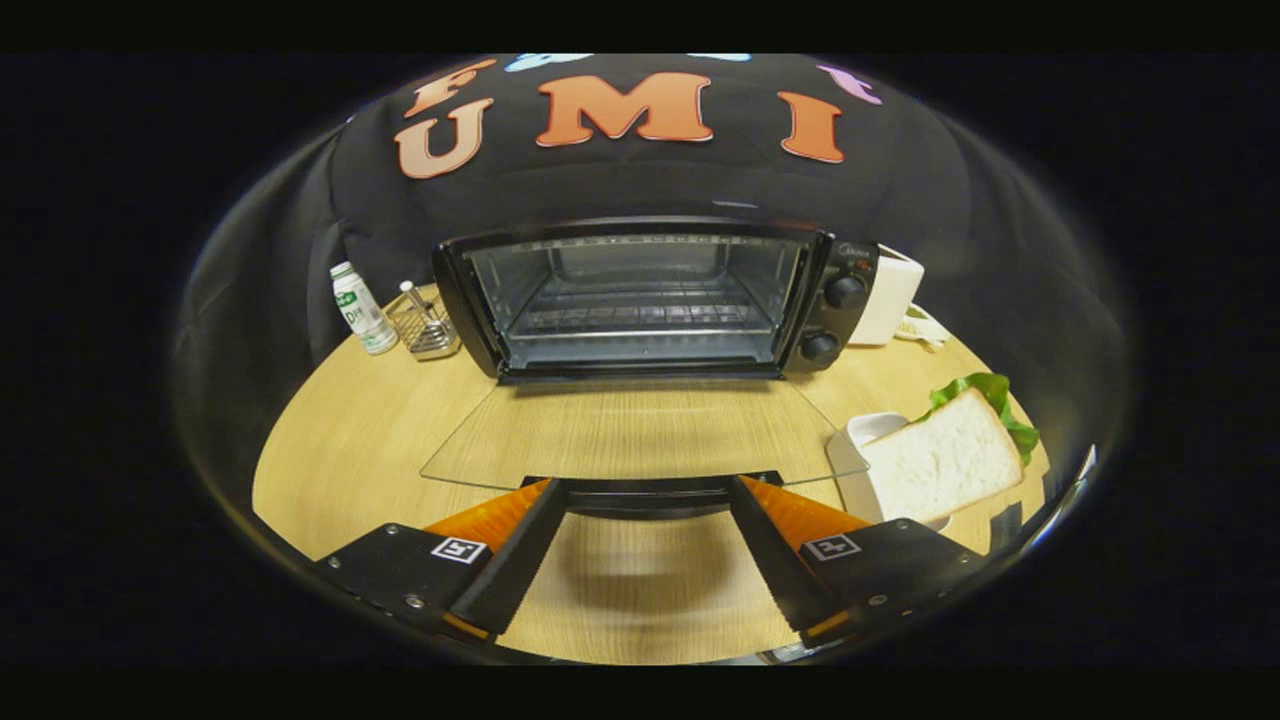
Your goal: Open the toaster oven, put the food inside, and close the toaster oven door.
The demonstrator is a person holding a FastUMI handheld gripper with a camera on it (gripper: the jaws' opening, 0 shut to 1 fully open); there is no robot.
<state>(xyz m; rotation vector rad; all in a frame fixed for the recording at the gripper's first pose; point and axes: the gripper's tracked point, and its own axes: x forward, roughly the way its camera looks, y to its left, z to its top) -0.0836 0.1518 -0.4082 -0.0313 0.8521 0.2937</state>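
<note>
Standing at 12 o'clock, toaster oven (640,300) gapes empty, glass door (640,432) flat on table (340,450). Gripper (648,488) spread wide, fingertips flanking door handle (648,494). Sandwich (945,458) at 2 o'clock, bottle (361,309) at 11.

Oven mouth (640,300) unblocked beyond lowered glass door (640,435).

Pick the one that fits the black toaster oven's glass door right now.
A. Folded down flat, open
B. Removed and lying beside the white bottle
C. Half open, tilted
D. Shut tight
A: the black toaster oven's glass door lies folded down flat over the wooden table, its handle between the tips of the open gripper, and the wire rack inside is exposed.
</note>
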